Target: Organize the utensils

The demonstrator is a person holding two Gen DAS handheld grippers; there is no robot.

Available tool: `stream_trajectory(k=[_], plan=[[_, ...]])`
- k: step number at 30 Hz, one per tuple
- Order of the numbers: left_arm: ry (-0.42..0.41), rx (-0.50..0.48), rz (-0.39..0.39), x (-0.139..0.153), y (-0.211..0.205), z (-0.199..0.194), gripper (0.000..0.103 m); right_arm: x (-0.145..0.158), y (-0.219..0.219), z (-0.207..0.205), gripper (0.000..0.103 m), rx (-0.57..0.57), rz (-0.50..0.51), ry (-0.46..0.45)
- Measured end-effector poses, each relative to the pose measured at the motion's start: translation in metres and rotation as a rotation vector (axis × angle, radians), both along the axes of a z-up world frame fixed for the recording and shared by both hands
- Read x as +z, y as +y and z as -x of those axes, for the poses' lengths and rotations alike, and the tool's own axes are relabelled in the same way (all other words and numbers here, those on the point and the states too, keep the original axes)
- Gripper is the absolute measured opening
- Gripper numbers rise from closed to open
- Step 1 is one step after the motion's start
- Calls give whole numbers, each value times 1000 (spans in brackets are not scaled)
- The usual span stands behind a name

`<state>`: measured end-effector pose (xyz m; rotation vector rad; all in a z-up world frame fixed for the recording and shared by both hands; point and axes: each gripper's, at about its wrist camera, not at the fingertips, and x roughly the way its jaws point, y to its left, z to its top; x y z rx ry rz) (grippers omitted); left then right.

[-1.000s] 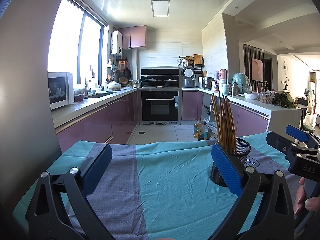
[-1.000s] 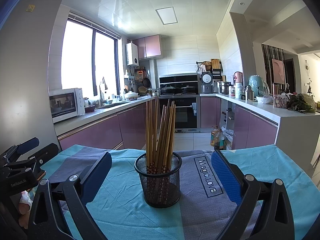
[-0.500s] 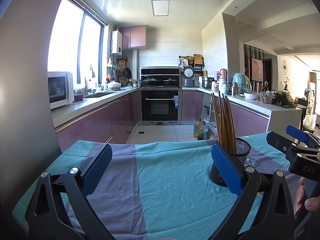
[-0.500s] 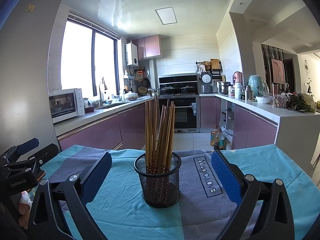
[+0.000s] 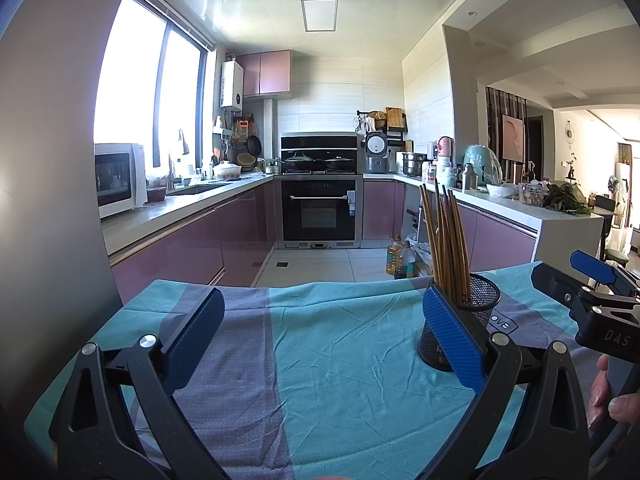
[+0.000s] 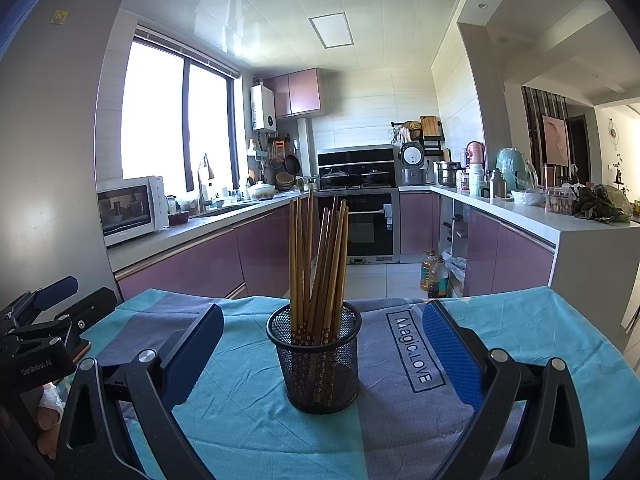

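Observation:
A black mesh holder [image 6: 318, 360] stands on the teal and grey tablecloth [image 6: 248, 420], with several brown wooden chopsticks [image 6: 318, 264] upright in it. My right gripper [image 6: 322, 344] is open, its blue pads either side of the holder and nearer the camera, touching nothing. In the left wrist view the same holder [image 5: 478, 300] with its chopsticks [image 5: 446, 244] shows behind the right pad. My left gripper [image 5: 320, 326] is open over bare cloth, left of the holder. Each gripper shows in the other's view: the right gripper [image 5: 592, 296], the left gripper [image 6: 44, 320].
The tablecloth [image 5: 340, 344] ends at the table's far edge, beyond which lies a kitchen floor with oil bottles [image 6: 434, 276]. Purple cabinets, an oven [image 6: 370, 228] and a microwave [image 6: 128, 210] stand well behind. A hand [image 5: 610, 392] holds the right gripper's handle.

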<state>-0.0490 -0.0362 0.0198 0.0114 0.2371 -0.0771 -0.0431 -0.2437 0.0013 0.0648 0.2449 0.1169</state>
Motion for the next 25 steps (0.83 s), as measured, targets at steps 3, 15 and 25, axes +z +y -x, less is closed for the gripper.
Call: stream_trajectory(k=[3, 15, 25], plan=[[0, 1, -1, 0, 0, 0, 98, -1, -1, 0, 96, 0, -1, 1], [-4, 24, -23, -5, -5, -3, 98, -2, -2, 0, 96, 1, -3, 6], [164, 48, -17, -24, 17, -36, 98, -33, -56, -51, 96, -142, 95, 299]])
